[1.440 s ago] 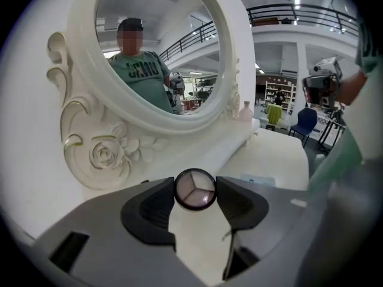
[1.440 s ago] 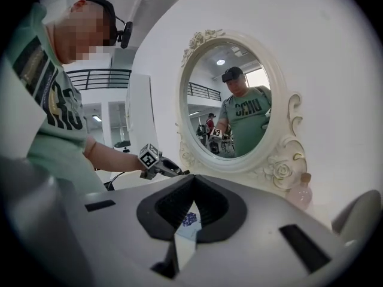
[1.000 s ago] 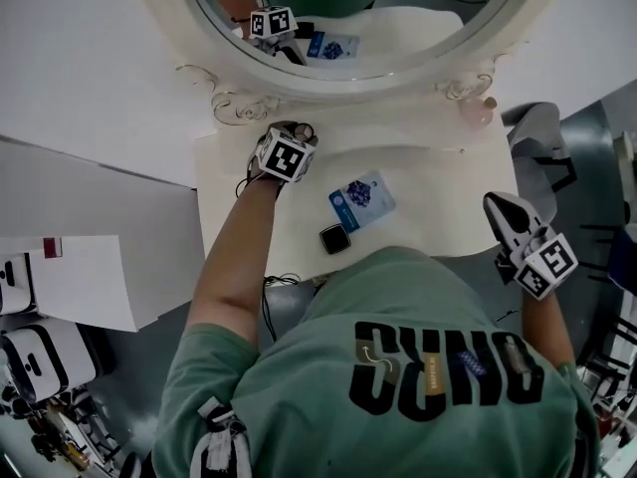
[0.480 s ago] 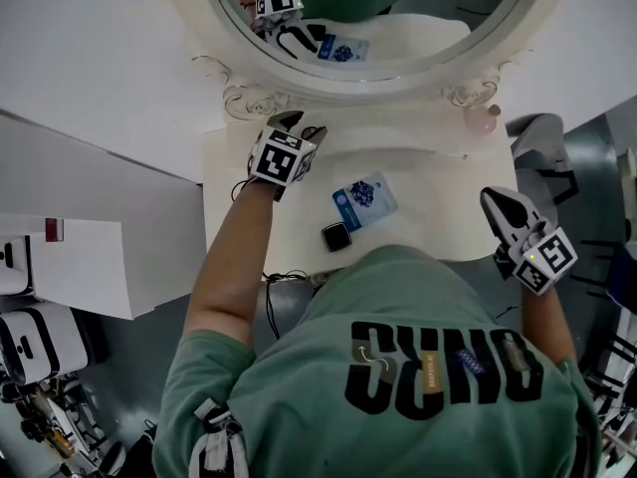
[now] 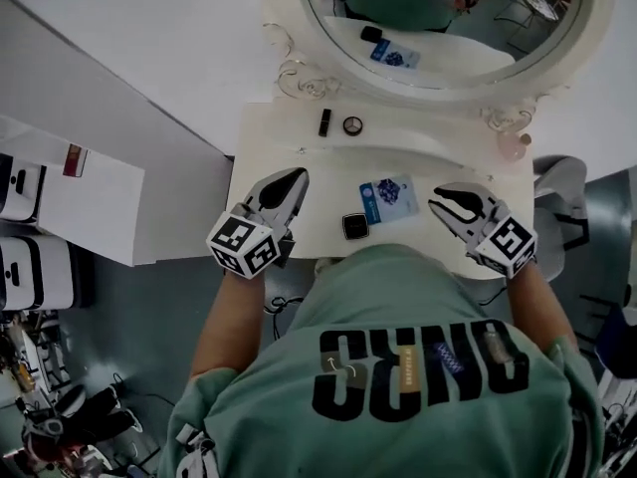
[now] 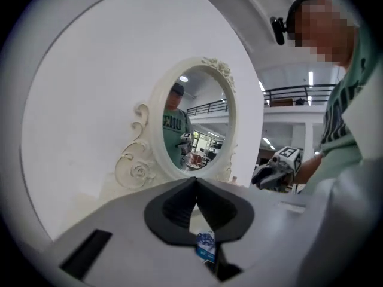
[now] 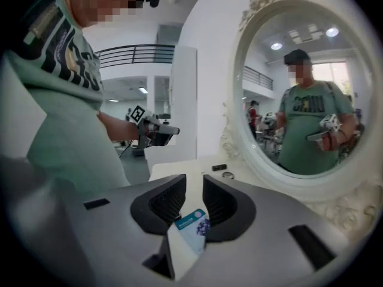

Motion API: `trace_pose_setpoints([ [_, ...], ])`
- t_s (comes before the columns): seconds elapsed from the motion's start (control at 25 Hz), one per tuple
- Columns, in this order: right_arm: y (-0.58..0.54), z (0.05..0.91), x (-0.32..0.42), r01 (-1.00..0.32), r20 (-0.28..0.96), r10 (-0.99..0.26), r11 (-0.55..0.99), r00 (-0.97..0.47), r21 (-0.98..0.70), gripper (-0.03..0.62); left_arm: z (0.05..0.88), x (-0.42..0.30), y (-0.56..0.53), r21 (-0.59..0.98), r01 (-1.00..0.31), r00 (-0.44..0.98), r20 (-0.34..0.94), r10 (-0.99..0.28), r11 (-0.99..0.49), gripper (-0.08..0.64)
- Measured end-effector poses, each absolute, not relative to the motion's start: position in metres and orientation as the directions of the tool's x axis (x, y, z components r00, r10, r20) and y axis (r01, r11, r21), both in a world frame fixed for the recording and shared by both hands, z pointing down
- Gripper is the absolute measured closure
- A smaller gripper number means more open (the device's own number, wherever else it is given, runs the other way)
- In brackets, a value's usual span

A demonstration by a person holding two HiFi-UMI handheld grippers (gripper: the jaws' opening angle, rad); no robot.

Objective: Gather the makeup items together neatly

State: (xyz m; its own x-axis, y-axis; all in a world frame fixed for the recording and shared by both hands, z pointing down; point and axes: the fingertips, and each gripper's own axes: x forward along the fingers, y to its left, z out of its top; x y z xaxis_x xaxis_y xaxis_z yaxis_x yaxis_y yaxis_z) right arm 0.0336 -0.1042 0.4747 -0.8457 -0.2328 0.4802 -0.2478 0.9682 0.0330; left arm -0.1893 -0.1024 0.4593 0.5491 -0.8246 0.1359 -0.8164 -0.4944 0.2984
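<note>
On the white vanity table (image 5: 269,132) a black lipstick tube (image 5: 324,121) and a small round compact (image 5: 352,124) lie side by side at the back. A blue and white packet (image 5: 388,197) and a black square compact (image 5: 355,226) lie near the front edge. My left gripper (image 5: 296,177) hovers over the table's front left; its jaws have just been closing and are shut with nothing between them. My right gripper (image 5: 438,199) hovers right of the packet; its jaws have just been opening and stand slightly open, empty. The packet (image 7: 194,223) shows below their gap.
An oval mirror (image 5: 448,28) in an ornate white frame stands behind the table. A small pinkish bottle (image 5: 515,145) sits at the back right corner. A grey chair (image 5: 559,182) is to the right, and white boxes (image 5: 30,267) stand on the floor at left.
My left gripper has pulled back from the mirror's foot to the front left and shut, uncovering the lipstick and round compact. My right gripper has swung in over the table and parted its jaws.
</note>
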Motion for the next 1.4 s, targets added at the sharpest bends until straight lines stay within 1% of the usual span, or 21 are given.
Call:
trace_pose_setpoints([
  [0.12,-0.088,0.521,-0.028,-0.036,0.563,-0.036,0.999,-0.826,0.012,0.44,0.477,-0.216,-0.063,0.37,-0.839,0.477,0.148,-0.866,-0.399,0.551],
  [0.24,-0.066,0.588,-0.075,0.138,0.664,0.104,0.99,-0.74,-0.001,0.391,0.498,-0.241,-0.028,0.404,-0.86,0.41,0.184,-0.893,-0.311,0.551],
  [0.36,-0.046,0.654,-0.1,0.252,0.772,0.175,0.968,-0.611,-0.02,0.348,0.515,-0.265,0.003,0.421,-0.878,0.342,0.217,-0.914,-0.228,0.551],
  [0.48,-0.033,0.705,-0.109,0.304,0.838,0.215,0.951,-0.502,-0.062,0.3,0.528,-0.282,0.035,0.434,-0.887,0.283,0.244,-0.928,-0.156,0.551],
  [0.56,-0.031,0.731,-0.11,0.31,0.871,0.214,0.948,-0.442,-0.076,0.276,0.535,-0.291,0.052,0.443,-0.888,0.254,0.259,-0.932,-0.118,0.551],
  [0.68,-0.032,0.755,-0.107,0.329,0.905,0.198,0.942,-0.378,-0.068,0.27,0.543,-0.3,0.067,0.45,-0.889,0.229,0.273,-0.934,-0.086,0.551],
  [0.76,-0.033,0.759,-0.107,0.341,0.906,0.201,0.938,-0.373,-0.068,0.258,0.546,-0.303,0.071,0.453,-0.889,0.22,0.281,-0.934,-0.074,0.551],
  [0.92,-0.031,0.759,-0.108,0.35,0.905,0.204,0.934,-0.374,-0.066,0.265,0.543,-0.302,0.068,0.452,-0.887,0.237,0.278,-0.931,-0.091,0.551],
  [1.0,-0.033,0.747,-0.112,0.334,0.891,0.204,0.941,-0.407,-0.062,0.265,0.539,-0.3,0.063,0.444,-0.889,0.254,0.275,-0.927,-0.112,0.551],
  [1.08,-0.049,0.721,-0.121,0.29,0.86,0.179,0.956,-0.479,-0.037,0.265,0.534,-0.296,0.055,0.435,-0.889,0.275,0.267,-0.924,-0.139,0.551],
  [1.2,-0.104,0.671,-0.124,0.186,0.809,0.086,0.982,-0.581,0.029,0.265,0.526,-0.291,0.038,0.435,-0.882,0.309,0.249,-0.918,-0.179,0.551],
  [1.28,-0.149,0.641,-0.115,0.106,0.795,0.006,0.992,-0.607,0.073,0.265,0.521,-0.285,0.024,0.437,-0.877,0.33,0.24,-0.913,-0.202,0.551],
  [1.4,-0.207,0.614,-0.097,0.028,0.801,-0.091,0.991,-0.591,0.133,0.265,0.511,-0.276,0.009,0.424,-0.871,0.369,0.227,-0.901,-0.249,0.551],
])
